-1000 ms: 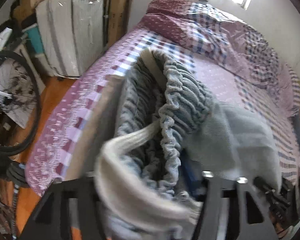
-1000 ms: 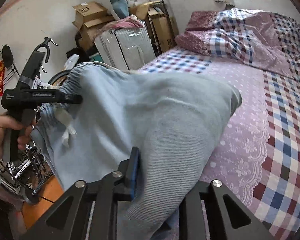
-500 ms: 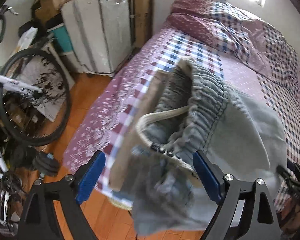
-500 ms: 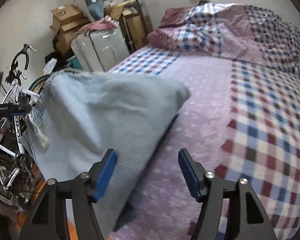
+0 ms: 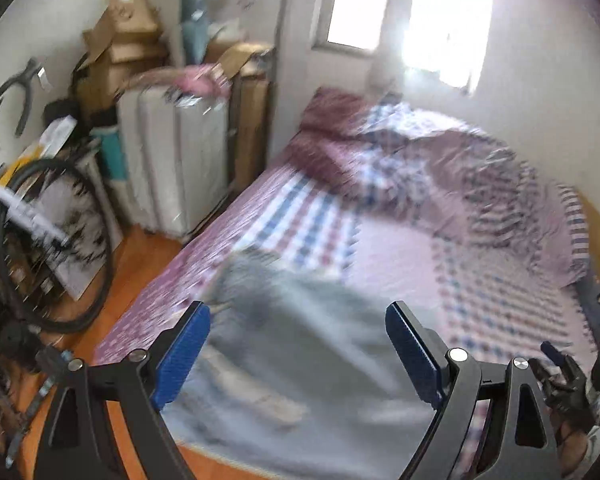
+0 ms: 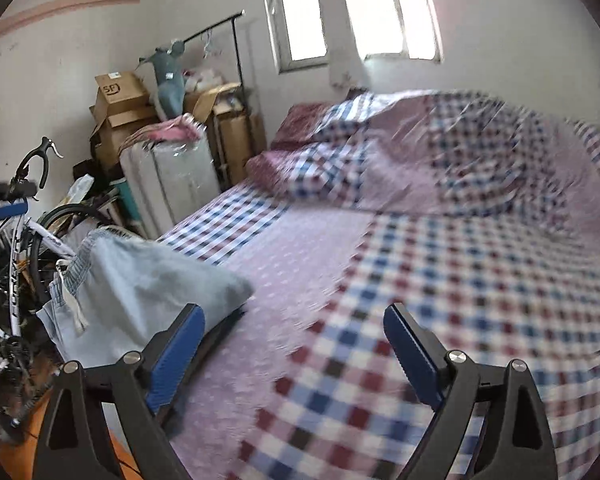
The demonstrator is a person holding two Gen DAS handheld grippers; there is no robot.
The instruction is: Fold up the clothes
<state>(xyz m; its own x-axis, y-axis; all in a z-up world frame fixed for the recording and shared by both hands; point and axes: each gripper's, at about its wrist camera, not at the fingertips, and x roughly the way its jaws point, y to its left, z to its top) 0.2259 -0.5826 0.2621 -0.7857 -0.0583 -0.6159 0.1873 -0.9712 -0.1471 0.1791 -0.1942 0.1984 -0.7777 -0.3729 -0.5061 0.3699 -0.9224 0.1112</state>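
Shorts (image 6: 140,288), pale blue-grey, are lying bunched at the bed's (image 6: 340,272) near edge, at about 9 o'clock in your right wrist view. Your right gripper (image 6: 294,350) is hovering over the checked bedspread with its fingers (image 6: 176,354) spreading wide, gripping nothing. Your left gripper (image 5: 298,354) is likewise gaping wide above the shorts (image 5: 300,360). Their gathered waistband and white drawstring (image 6: 70,298) are facing 9 o'clock. Motion blur is smearing the cloth's outline in the left view.
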